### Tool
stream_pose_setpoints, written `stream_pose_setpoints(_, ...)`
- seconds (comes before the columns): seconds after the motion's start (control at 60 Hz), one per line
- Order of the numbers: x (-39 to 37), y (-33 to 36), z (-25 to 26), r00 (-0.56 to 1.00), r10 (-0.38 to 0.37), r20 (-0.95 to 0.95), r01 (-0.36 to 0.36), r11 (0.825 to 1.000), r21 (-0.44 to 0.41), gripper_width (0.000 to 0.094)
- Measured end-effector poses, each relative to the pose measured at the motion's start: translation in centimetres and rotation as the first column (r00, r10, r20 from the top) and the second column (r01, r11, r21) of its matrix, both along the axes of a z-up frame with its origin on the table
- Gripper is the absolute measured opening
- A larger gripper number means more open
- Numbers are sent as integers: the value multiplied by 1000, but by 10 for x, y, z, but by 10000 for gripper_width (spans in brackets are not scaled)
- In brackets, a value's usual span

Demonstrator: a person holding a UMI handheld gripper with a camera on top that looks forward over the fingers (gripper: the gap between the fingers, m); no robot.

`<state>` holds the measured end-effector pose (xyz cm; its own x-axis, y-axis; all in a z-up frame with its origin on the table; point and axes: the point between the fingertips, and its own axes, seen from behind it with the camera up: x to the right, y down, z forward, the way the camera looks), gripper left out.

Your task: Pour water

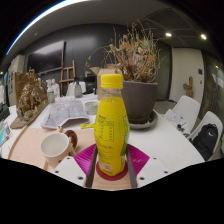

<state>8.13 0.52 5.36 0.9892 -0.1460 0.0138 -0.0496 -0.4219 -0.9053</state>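
Observation:
A yellow bottle (111, 125) with a yellow cap and yellow label stands upright between my fingers, its base on a red round coaster (111, 174) on the pale wooden table (170, 150). My gripper (111, 165) is shut on the bottle's lower part, with the magenta pads (88, 157) against both sides. A white cup (55, 147) stands on the table to the left of the fingers, apart from the bottle. A small brown cup (71, 136) stands just behind it.
A dark pot (141, 100) with dry twigs stands behind the bottle. Papers (65, 110) and a wooden figure (30, 97) lie at the back left. A chair (207, 135) stands off the table's right edge.

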Motion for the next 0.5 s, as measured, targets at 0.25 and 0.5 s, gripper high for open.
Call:
stream_pose_setpoints(0.25, -12, -49, 32, 996, -71, -52, 66, 994, -85, 857)
stream_pose_setpoints(0.5, -73, -155, 103, 993, -81, -91, 69, 989, -129, 860)
